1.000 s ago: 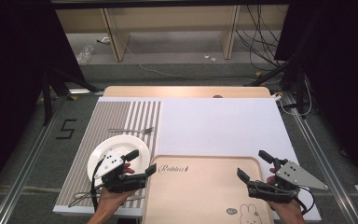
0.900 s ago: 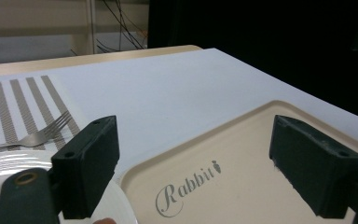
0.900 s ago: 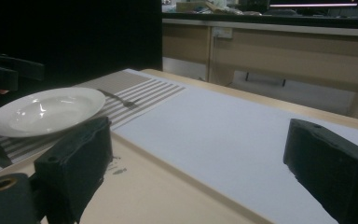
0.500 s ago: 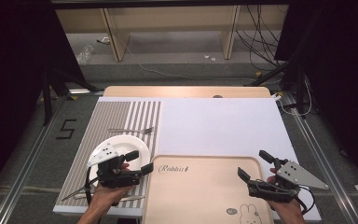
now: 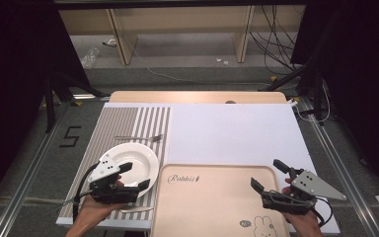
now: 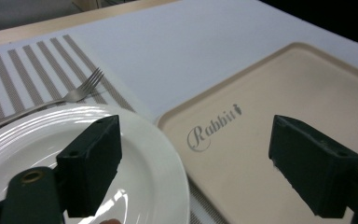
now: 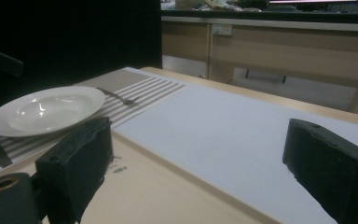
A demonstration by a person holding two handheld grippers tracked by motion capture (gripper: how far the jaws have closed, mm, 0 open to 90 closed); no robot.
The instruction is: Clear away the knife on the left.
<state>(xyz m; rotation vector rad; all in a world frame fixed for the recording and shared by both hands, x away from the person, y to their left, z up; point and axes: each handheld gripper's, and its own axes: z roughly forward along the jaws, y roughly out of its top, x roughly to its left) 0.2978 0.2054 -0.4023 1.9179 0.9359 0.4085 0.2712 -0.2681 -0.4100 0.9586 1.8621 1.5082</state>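
The beige tray hasn't moved. My left gripper has swung leftward over the white plate on the striped mat, jaws wide apart, empty, probably lining up a grasp. My right gripper hangs open, empty.

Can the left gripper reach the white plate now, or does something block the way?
Probably yes. The left gripper hangs open at the near rim of the white plate, one jaw above the plate, and nothing stands between them. The fork lies beyond the plate, apart from it.
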